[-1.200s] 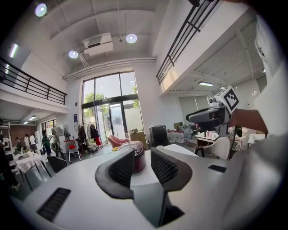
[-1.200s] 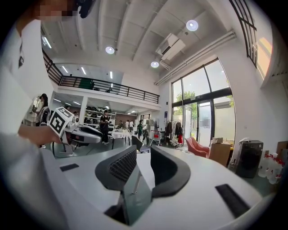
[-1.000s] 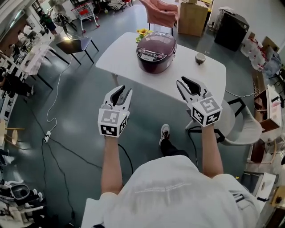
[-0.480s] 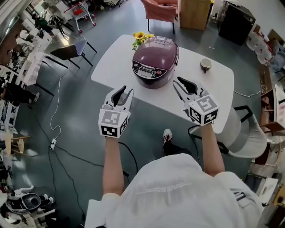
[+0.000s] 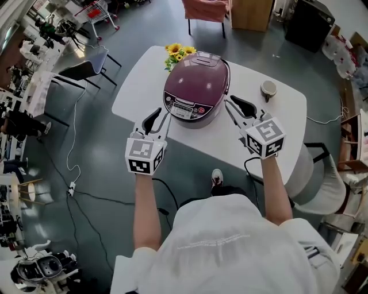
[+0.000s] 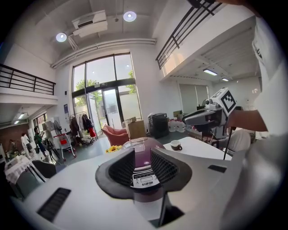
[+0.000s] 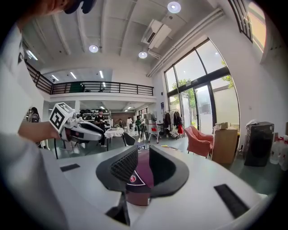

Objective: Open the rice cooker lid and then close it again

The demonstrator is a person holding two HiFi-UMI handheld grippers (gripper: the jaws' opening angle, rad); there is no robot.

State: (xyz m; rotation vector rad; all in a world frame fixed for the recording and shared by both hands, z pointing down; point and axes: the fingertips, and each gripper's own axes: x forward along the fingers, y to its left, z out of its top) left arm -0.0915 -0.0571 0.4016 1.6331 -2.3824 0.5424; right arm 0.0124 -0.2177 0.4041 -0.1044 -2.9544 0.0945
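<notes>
Nearest the camera, two bare forearms are extended forward, each carrying a gripper with a marker cube.

The left gripper [image 5: 156, 119] is held at the near left edge of the white oval worktop [image 5: 282, 109]. Its black ribbed fingers [image 6: 118, 167] are set narrowly apart, and nothing is clamped between them. In the left gripper view, the control panel of the rice cooker is seen through the gap, beyond the fingertips.

The right gripper [image 5: 234, 106] is held over the worktop, just beside the front right of the cooker. Its fingers [image 7: 125, 166] are closing and stand at a narrow gap. No object is pressed by them, and the cooker body is seen beyond the gap.

The purple, rounded rice cooker [image 5: 196, 86] is placed upright on the worktop between the two grippers, with its panel facing the person. The domed purple lid [image 5: 200, 72] is seated shut.

A small round ceramic cup [image 5: 268, 88] is placed well apart to the right of the cooker. A bunch of yellow flowers [image 5: 178, 51] is located at the far left of the cooker. Beyond the worktop, a pink armchair [image 5: 204, 8] is positioned on the grey floor.
</notes>
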